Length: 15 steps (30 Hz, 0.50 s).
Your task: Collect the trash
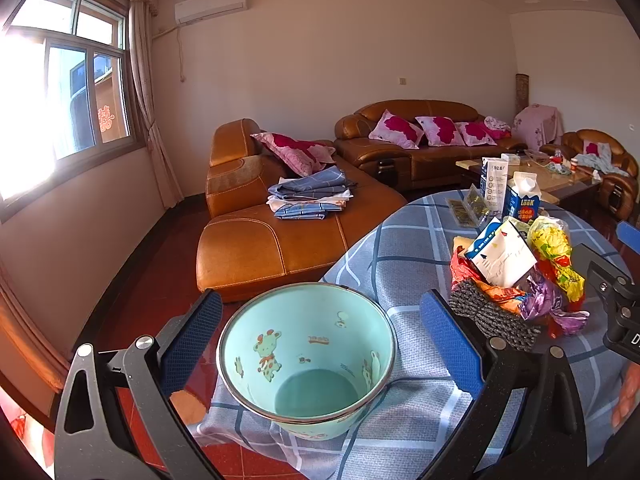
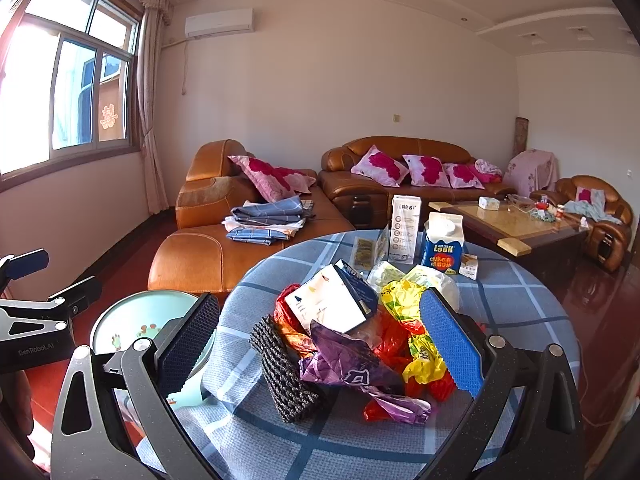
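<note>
Crinkled plastic wrappers (image 2: 384, 344) (glossy) | ribbed dark mesh (image 2: 286, 376) | round bin (image 1: 306, 356)

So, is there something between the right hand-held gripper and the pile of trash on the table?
Nothing visible. The right hand-held gripper is open, and the trash pile lies directly ahead between its fingers. The dark mesh pad is the nearest piece.

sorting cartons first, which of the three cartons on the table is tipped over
The white carton with the navy end, lying tilted on the wrapper pile. The blue LOOK carton and tall white carton stand upright behind it.
</note>
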Each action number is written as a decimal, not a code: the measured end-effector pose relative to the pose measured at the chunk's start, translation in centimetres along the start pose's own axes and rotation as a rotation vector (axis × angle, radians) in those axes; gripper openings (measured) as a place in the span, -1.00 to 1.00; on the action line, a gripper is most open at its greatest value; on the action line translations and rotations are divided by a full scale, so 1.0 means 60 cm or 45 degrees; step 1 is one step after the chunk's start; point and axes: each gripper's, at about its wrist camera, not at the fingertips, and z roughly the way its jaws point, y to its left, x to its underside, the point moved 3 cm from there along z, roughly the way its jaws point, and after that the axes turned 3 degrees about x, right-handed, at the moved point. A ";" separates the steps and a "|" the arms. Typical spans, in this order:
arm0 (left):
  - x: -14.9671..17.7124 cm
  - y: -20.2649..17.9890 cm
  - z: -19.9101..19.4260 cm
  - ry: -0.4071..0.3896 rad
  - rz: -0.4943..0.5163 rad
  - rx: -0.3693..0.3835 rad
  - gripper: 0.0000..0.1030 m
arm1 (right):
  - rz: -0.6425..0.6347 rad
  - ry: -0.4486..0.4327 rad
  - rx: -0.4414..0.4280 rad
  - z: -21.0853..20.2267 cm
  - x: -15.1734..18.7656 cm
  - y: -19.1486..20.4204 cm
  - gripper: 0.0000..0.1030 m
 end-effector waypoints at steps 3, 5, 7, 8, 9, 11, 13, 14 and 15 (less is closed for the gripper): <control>0.000 0.001 0.000 0.001 0.000 0.000 0.88 | 0.001 0.000 -0.001 0.000 0.000 -0.001 0.91; 0.001 0.000 0.000 -0.001 0.000 -0.001 0.89 | 0.003 0.002 -0.003 0.000 0.000 -0.001 0.91; 0.001 0.000 0.000 -0.004 -0.001 -0.004 0.89 | 0.002 0.002 -0.002 0.000 0.001 -0.001 0.91; 0.001 0.001 -0.001 -0.005 -0.002 -0.006 0.88 | 0.002 0.002 -0.003 0.000 0.001 -0.001 0.91; 0.001 0.001 -0.001 -0.007 -0.003 -0.007 0.88 | 0.002 0.003 -0.002 0.000 0.001 -0.001 0.91; 0.001 0.001 0.000 -0.008 -0.005 -0.007 0.88 | 0.003 0.003 -0.003 0.000 0.001 -0.001 0.91; 0.000 0.001 0.000 -0.008 -0.005 -0.007 0.88 | 0.003 0.003 -0.003 0.000 0.002 0.000 0.91; 0.000 0.002 -0.001 -0.008 -0.004 -0.007 0.88 | 0.001 0.003 -0.002 0.000 0.002 0.000 0.91; 0.000 0.002 0.000 -0.008 -0.004 -0.007 0.89 | 0.001 0.003 -0.002 0.000 0.002 0.000 0.91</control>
